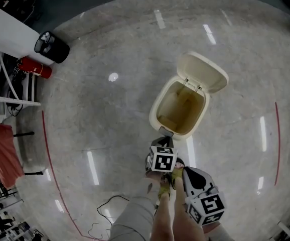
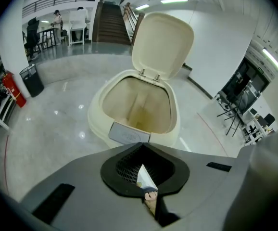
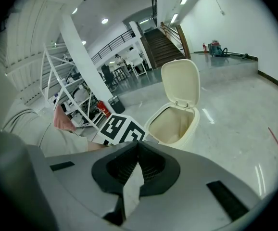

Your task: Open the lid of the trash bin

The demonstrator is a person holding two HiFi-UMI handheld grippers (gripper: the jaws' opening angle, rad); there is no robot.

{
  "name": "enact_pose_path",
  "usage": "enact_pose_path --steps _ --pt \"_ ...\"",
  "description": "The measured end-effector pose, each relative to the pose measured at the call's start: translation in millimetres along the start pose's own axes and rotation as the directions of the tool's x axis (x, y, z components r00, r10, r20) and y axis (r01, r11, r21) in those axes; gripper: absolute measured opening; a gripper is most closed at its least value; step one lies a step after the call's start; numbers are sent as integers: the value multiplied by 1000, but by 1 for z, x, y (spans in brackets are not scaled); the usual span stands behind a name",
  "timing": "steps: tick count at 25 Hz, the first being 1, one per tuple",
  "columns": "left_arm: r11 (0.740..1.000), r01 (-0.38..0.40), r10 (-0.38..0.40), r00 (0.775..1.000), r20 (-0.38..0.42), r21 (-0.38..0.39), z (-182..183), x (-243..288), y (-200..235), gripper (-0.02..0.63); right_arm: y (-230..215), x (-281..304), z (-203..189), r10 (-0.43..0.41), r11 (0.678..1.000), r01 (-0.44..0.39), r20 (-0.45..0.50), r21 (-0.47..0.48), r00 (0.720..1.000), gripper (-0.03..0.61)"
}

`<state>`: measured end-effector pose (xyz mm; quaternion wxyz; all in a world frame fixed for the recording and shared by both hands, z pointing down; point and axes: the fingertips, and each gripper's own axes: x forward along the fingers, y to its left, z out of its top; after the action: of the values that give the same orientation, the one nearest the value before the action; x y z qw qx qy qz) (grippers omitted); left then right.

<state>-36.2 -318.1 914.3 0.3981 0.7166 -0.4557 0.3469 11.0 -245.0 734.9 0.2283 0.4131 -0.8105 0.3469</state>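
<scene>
Ahead on floor: trash bin, lid up | left gripper hides its base

Cream plastic trash bin, upright, at 1 o'clock from the head view's centre. Its lid stood raised on two hinges at the rim's 1 o'clock edge, exposing a stained interior; a grey pedal sat at 7 o'clock.

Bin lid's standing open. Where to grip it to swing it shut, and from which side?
Probably pinch the free top edge of the lid, farthest from its hinges, coming from the front over the opening: it stands upright, hinged at the rear rim.
</scene>
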Motion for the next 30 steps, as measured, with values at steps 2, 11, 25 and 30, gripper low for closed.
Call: enact_pose_path --steps 2,11,25,30 --pt "1000 -3 3 1000 -8 9 0 0 0 3 1 -2 -1 -2 1000 2 3 2 1000 3" --pt "1000 -26 26 999 -25 -3 3 -3 -1 2 7 -11 -3 -10 1000 10 17 2 1000 3" --pt "1000 -4 4 1000 -29 1 -15 -90 -7 2 47 -50 18 -34 999 36 62 -22 997 3" --pt "1000 14 -14 1000 -13 16 -16 -138 -19 2 72 -73 28 -28 999 30 89 -21 996 3"
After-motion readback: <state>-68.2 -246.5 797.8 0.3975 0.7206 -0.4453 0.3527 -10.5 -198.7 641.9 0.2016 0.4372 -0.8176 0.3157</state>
